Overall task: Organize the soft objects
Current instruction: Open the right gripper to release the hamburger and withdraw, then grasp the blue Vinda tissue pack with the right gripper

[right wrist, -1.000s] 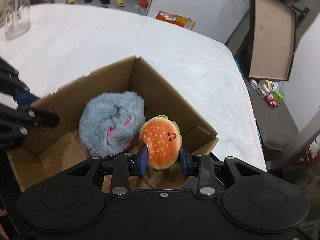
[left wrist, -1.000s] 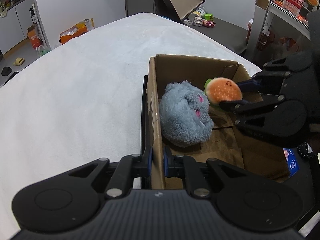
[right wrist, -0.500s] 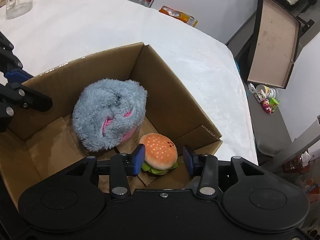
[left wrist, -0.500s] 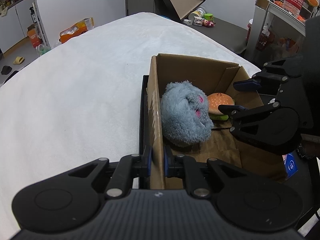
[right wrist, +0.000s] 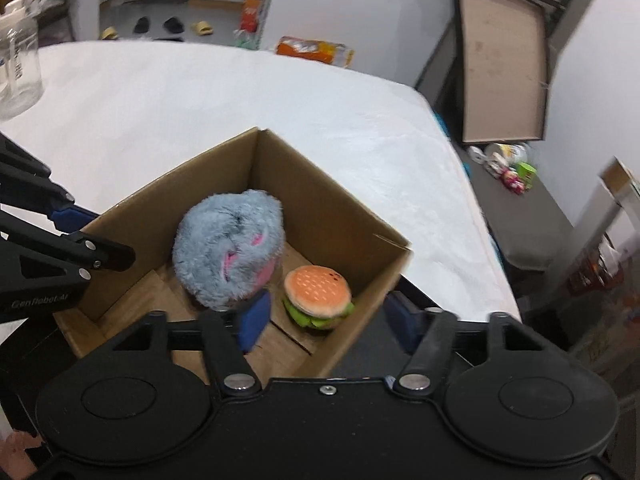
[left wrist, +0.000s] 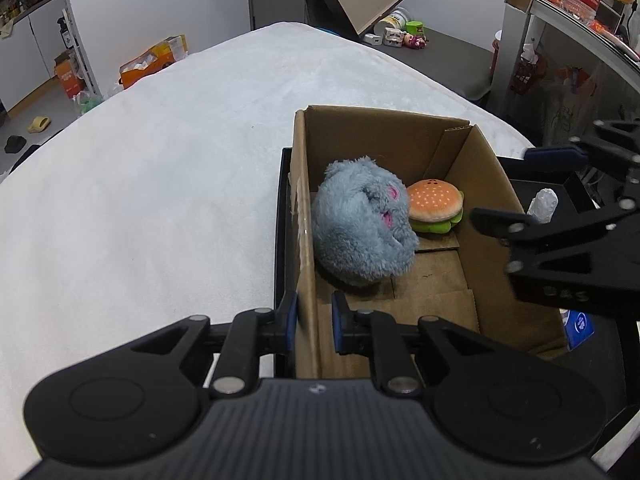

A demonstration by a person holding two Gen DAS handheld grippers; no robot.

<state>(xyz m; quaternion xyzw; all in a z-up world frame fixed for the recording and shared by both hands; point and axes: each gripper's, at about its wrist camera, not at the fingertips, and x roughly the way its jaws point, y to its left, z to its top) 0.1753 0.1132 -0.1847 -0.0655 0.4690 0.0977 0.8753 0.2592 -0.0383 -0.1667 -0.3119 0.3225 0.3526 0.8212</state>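
Note:
An open cardboard box (left wrist: pixel 400 136) (right wrist: pixel 328 216) stands on the white bed. Inside lie a fluffy grey-blue plush (left wrist: pixel 362 218) (right wrist: pixel 230 252) and a small plush hamburger (left wrist: pixel 436 206) (right wrist: pixel 318 294), side by side on the box floor. My left gripper (left wrist: pixel 314 318) is shut on the box's near-left wall. My right gripper (right wrist: pixel 324 320) (left wrist: pixel 516 184) is open and empty, held above the box's right edge, over the hamburger.
The white bed (left wrist: pixel 140 180) spreads left and beyond the box. A clear plastic jar (right wrist: pixel 18 76) stands at the far left of it. A black tray (left wrist: pixel 282 216) lies under the box. A wooden board (right wrist: pixel 504 80) and floor clutter sit past the bed.
My right gripper opened and let go of the hamburger, which dropped to the box floor beside the grey plush. The right gripper then lifted and pulled back. The left gripper stayed put.

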